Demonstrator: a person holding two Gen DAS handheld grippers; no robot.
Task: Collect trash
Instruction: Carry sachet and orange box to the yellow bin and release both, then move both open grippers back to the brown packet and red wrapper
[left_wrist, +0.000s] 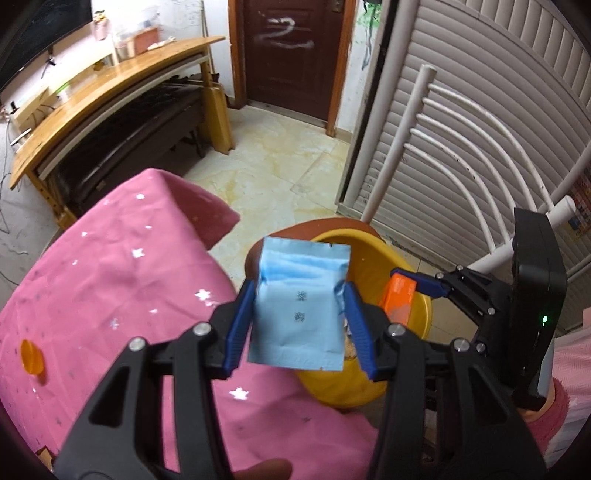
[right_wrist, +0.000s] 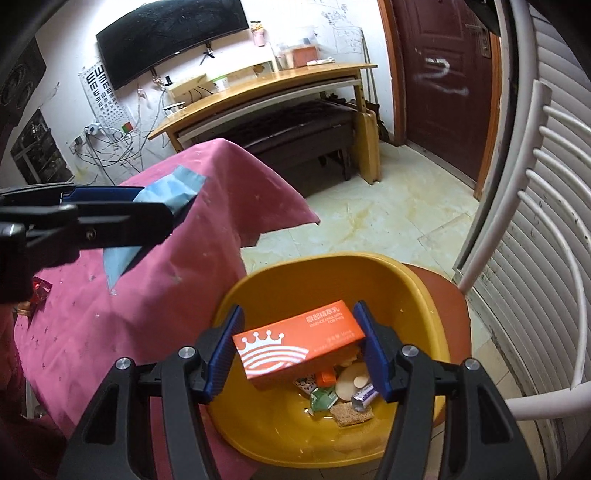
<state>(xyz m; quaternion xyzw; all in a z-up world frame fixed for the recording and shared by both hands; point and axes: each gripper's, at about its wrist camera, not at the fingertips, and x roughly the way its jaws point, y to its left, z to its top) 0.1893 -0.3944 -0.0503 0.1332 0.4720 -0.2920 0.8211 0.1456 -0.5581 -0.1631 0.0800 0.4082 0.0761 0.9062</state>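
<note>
- The left gripper (left_wrist: 301, 317) pinches a blue sachet (left_wrist: 299, 306) by its two sides, near the basin rim, probably to drop it in.
- The right gripper (right_wrist: 301, 349) clamps an orange box (right_wrist: 295, 347) by its ends, directly above the yellow basin (right_wrist: 280, 435).
- In the basin, at five o'clock from the box, lie small wrappers (right_wrist: 325, 397), a round lid (right_wrist: 351, 380) and a brown square (right_wrist: 351, 413).
- The basin sits on a chair seat (right_wrist: 452, 306), at three o'clock from the pink tablecloth (right_wrist: 147, 295), which makes it easy to reach.
</note>
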